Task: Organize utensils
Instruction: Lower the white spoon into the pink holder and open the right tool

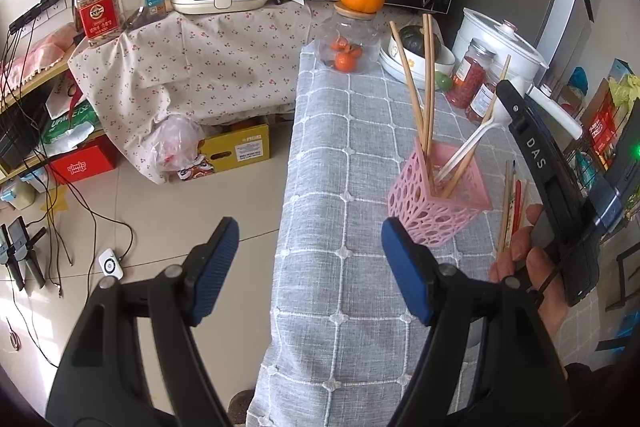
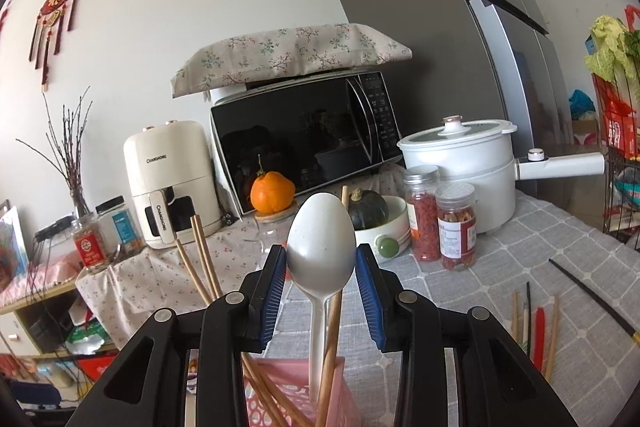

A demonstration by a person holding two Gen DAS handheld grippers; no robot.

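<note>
My right gripper (image 2: 321, 263) hides most of the pink holder (image 1: 438, 205); only its rim shows in the right wrist view. Its pads (image 2: 276, 287) flank the white spoon (image 2: 321, 247); whether they touch the bowl, I cannot tell. The spoon stands handle-down in the holder with wooden chopsticks (image 1: 418, 95). More chopsticks (image 2: 534, 323) lie loose on the grey cloth (image 1: 328, 227), partly hidden in the left wrist view. My left gripper (image 1: 310, 267) is spread, holding nothing.
</note>
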